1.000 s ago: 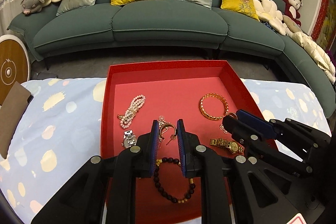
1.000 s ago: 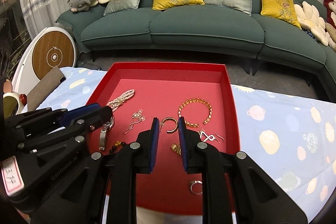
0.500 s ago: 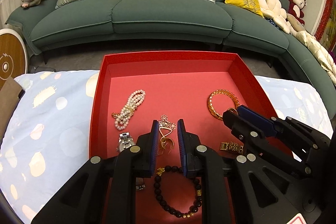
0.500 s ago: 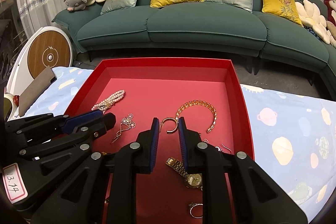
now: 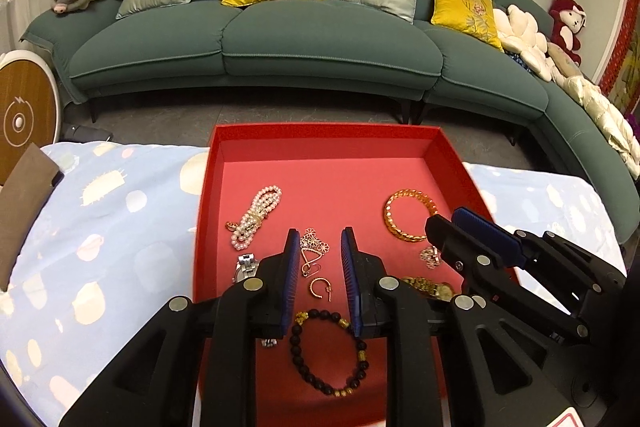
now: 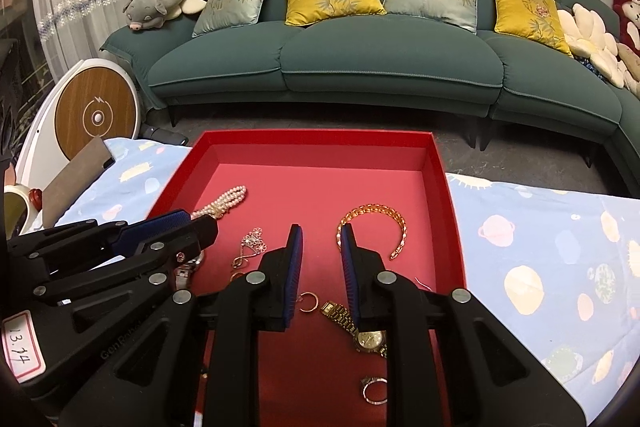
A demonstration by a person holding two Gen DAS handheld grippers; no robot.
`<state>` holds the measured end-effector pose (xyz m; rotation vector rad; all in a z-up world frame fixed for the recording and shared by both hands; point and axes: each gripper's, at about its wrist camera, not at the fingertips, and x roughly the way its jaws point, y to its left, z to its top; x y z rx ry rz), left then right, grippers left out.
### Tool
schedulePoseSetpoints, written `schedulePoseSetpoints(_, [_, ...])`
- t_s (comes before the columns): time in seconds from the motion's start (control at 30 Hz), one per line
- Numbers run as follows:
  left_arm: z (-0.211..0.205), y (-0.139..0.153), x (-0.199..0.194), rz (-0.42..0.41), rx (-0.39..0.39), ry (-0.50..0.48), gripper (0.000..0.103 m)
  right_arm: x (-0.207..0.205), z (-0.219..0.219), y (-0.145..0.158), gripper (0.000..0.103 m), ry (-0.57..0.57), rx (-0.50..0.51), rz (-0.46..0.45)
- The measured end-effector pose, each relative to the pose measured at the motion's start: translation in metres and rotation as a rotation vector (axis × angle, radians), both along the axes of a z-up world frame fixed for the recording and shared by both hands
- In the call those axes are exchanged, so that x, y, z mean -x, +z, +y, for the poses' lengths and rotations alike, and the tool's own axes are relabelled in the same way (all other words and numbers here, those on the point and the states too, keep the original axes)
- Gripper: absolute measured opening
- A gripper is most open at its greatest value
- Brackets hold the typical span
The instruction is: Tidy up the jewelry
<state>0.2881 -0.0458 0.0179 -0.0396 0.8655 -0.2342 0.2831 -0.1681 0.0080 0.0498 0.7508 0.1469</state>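
A red tray (image 5: 324, 135) (image 6: 320, 139) holds jewelry: a pearl bracelet (image 5: 256, 213), a gold bangle (image 5: 408, 215) (image 6: 376, 223), a flower pendant (image 5: 314, 247), a small hoop earring (image 5: 319, 287) (image 6: 309, 301), a dark bead bracelet (image 5: 328, 351), a gold watch (image 6: 360, 331) and a ring (image 6: 374, 389). My left gripper (image 5: 320, 247) is open and empty above the pendant and earring. My right gripper (image 6: 320, 239) is open and empty above the tray's middle, left of the bangle.
The tray sits on a blue patterned cloth (image 5: 100, 227). A brown flat piece (image 5: 24, 203) lies at the cloth's left edge. A green sofa (image 5: 280, 39) with cushions stands behind. A round wooden-faced device (image 6: 96, 115) stands at left.
Both grippers have pulled back and risen from the tray. The hoop earring that lay between the right gripper's fingers now lies loose on the tray floor.
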Motion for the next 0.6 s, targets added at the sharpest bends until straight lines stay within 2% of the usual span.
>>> schedulePoseSetpoints(0.3, [0.013,0.057,0.071,-0.053,0.009,-0.004,0.019,0.064,0.004,0.058,0.022,-0.010,-0.034,-0.032])
schedulePoseSetpoints(0.4, [0.025,0.062,0.103,-0.060,0.028,0.026,0.026,0.095,0.005,0.070,0.032,-0.020,-0.072,-0.050])
schedulePoseSetpoints(0.53, [0.028,0.064,0.134,-0.057,0.028,0.045,0.026,0.137,0.014,0.074,0.033,-0.021,-0.059,-0.076])
schedulePoseSetpoints(0.6, [0.025,0.066,0.152,-0.090,-0.018,0.044,0.026,0.155,0.017,0.074,0.033,-0.034,-0.057,-0.086])
